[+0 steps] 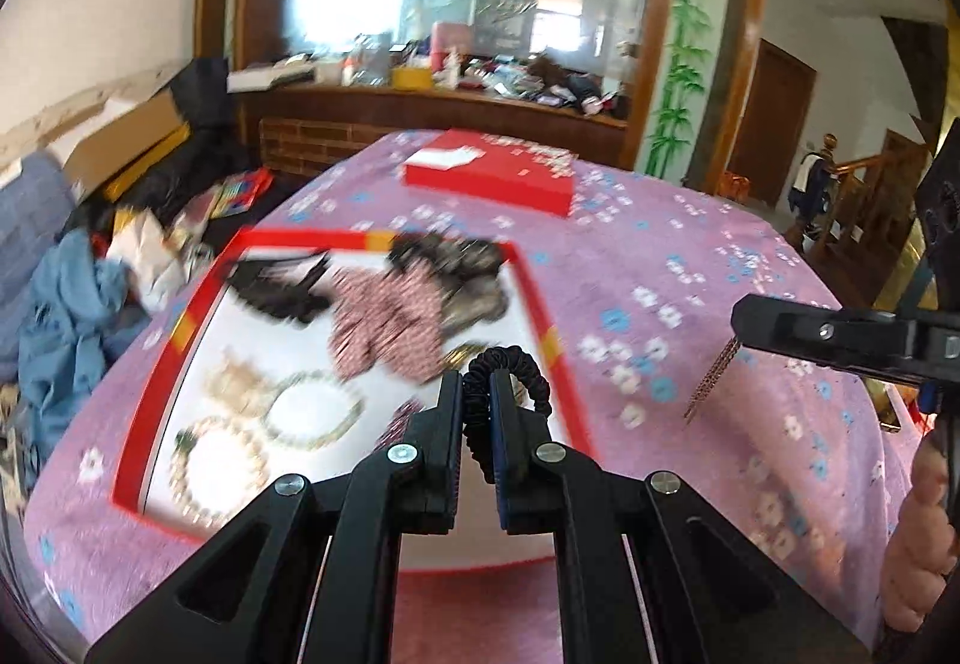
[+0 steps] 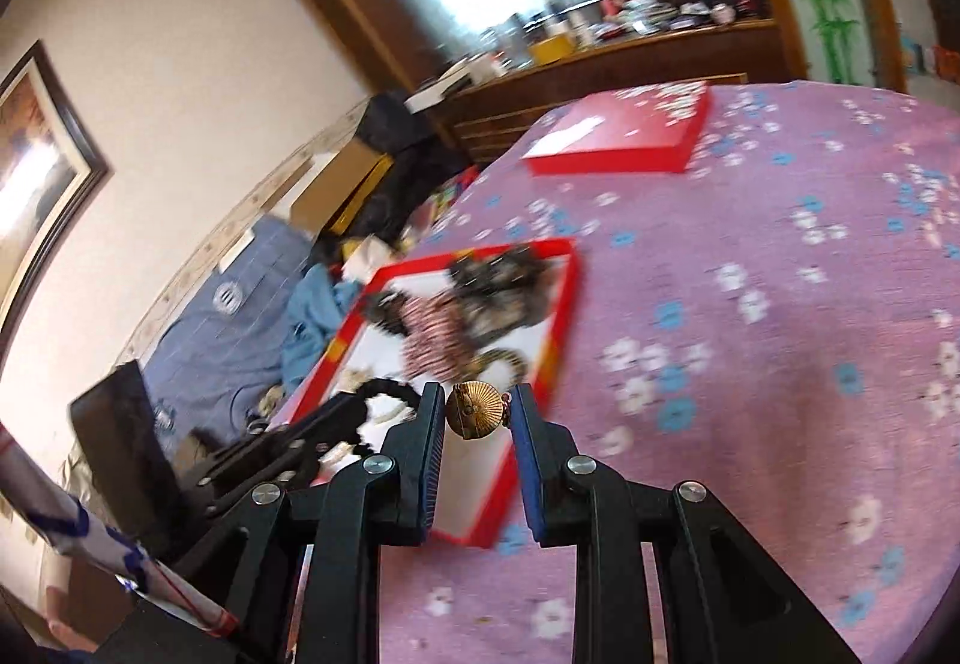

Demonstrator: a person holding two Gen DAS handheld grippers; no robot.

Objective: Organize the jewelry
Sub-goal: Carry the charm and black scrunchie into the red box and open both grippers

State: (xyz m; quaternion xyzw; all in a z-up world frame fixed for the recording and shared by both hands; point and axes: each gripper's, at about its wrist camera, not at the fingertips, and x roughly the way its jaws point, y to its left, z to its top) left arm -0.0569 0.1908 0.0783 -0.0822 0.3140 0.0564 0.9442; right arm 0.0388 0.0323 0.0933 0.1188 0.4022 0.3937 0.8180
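Note:
My left gripper (image 1: 476, 385) is shut on a black spiral hair tie (image 1: 519, 367), held over the near right corner of a red-rimmed box (image 1: 150, 382) with a white floor. Inside the box lie scrunchies (image 1: 384, 328) and pearl bracelets (image 1: 312, 412), all blurred. My right gripper (image 2: 477, 400) is shut on a gold fan-shaped earring (image 2: 474, 415), just above the box's near edge (image 2: 564, 316). In the left wrist view the right gripper (image 1: 744, 325) comes in from the right, and the earring's gold tassel (image 1: 711, 385) hangs below it. The right wrist view shows the left gripper (image 2: 351, 415) with the hair tie (image 2: 390, 388) at lower left.
A purple flowered cloth (image 1: 720, 274) covers the table. A red box lid (image 1: 489, 178) lies at the far side. Clothes and cardboard boxes (image 1: 90, 304) pile up on the floor to the left. A wooden cabinet with a mirror (image 1: 432, 106) stands behind. A hand (image 1: 924, 544) shows at the right edge.

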